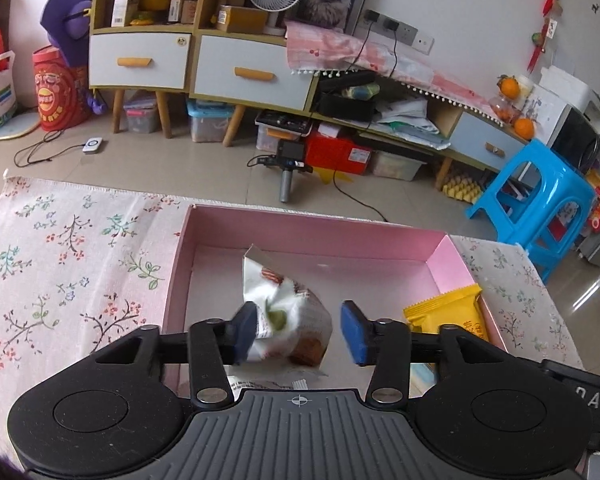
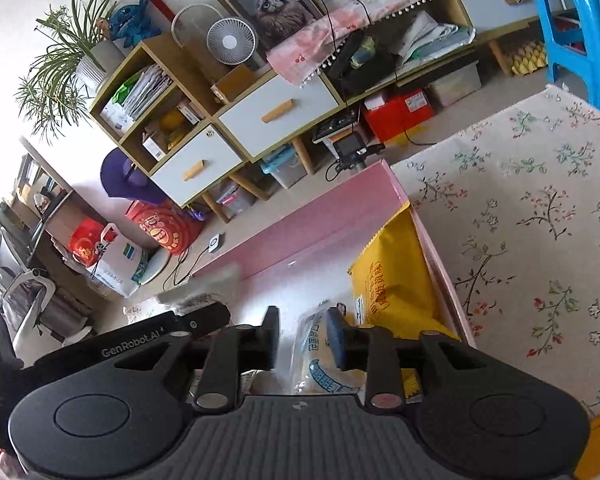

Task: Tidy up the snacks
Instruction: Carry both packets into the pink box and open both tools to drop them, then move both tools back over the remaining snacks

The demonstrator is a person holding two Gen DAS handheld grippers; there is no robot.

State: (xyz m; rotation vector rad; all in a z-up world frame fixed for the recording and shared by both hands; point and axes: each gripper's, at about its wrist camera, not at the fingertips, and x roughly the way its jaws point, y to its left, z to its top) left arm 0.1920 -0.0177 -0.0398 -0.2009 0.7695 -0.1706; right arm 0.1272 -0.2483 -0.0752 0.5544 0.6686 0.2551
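Now, line by line:
Left claw: spread over the box, its left pad touching a white pack; right pad apart from it.
Right claw: spread, a clear pack between its pads; contact unclear.
Box: pink, open, on the floral counter.
Yellow pack: inside the box, against its right wall.

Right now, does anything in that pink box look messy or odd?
Yes: the white snack packet between the left tongs looks crumpled and tilted, touching only one pad. The yellow packet leans against the pink box's side wall.
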